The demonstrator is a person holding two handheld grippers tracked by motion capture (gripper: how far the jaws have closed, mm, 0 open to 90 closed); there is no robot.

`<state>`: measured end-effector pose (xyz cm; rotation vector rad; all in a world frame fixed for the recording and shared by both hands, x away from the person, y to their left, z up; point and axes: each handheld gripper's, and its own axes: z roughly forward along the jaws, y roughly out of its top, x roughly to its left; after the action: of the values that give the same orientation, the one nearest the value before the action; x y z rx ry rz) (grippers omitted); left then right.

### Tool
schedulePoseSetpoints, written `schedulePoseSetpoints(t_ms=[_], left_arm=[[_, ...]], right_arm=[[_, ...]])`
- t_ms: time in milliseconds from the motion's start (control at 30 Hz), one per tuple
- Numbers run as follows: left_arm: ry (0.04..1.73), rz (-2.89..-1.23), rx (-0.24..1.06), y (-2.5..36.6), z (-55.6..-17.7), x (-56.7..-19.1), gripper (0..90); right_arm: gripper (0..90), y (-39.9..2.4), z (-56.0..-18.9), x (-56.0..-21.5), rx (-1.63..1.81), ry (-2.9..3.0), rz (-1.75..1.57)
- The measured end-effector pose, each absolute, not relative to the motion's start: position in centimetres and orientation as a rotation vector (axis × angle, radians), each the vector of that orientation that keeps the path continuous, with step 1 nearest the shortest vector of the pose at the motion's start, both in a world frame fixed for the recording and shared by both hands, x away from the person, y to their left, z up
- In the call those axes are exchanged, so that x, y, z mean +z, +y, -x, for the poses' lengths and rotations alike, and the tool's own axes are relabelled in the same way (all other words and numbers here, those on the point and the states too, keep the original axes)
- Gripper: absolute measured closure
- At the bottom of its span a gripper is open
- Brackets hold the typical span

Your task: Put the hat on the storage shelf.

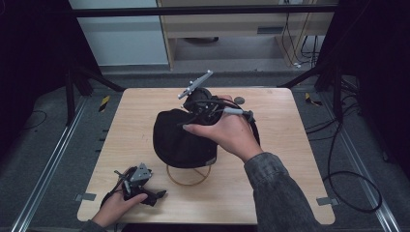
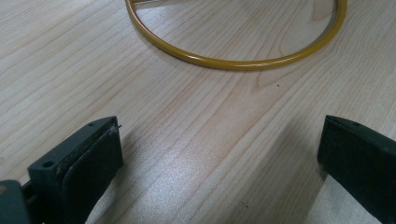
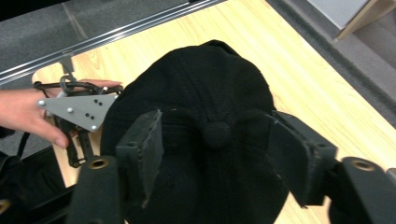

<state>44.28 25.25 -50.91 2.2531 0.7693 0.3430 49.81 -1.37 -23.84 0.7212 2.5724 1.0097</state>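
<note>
**A:** Cap [image 1: 181, 137] — where is it in the high view?

**B:** Near the table [image 1: 285, 159] middle, a black cap standing up off the wood on a yellow wire ring [image 1: 187, 178]; the ring's arc peeks out at the cap's 6 o'clock.

**A:** And the right gripper [image 1: 205, 107]?

**B:** At the cap's 1 o'clock, over its top, with the right hand [image 1: 232, 133] wrapped round it and the grey plate sticking out toward 12. In the right gripper view the jaws stand apart on either side of the crown, the top button [image 3: 217, 134] between them. Pads look just off the cloth; nothing is pinched.

**A:** The left gripper [image 1: 153, 194]?

**B:** Down at the cap's 7 o'clock, near the table's front edge, held low by the left hand [image 1: 116, 208]. In the left gripper view its jaws are spread wide with bare wood between them, and the ring [image 2: 233, 61] lies ahead at 12 o'clock, well apart from the pads. It grips nothing.

**A:** Anything else on the table?

**B:** A small dark round thing [image 1: 240, 100] near the far edge, at the right gripper's 2 o'clock. I cannot tell what it is.
</note>
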Motion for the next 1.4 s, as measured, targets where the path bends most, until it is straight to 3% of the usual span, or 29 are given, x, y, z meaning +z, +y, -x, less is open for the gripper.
schedulePoseSetpoints(t_ms=[533, 1400], left_arm=[[0.769, -2.253, 0.343, 25.3, -44.3, -50.9, 0.0], [0.768, -2.255, 0.342, 25.3, -44.3, -50.9, 0.0]], right_arm=[[8.1, -2.9, -49.7, -24.2, 1.015, 2.503, -0.766], [6.0, -7.9, -48.6, -25.1, 1.058, 2.411, -0.814]])
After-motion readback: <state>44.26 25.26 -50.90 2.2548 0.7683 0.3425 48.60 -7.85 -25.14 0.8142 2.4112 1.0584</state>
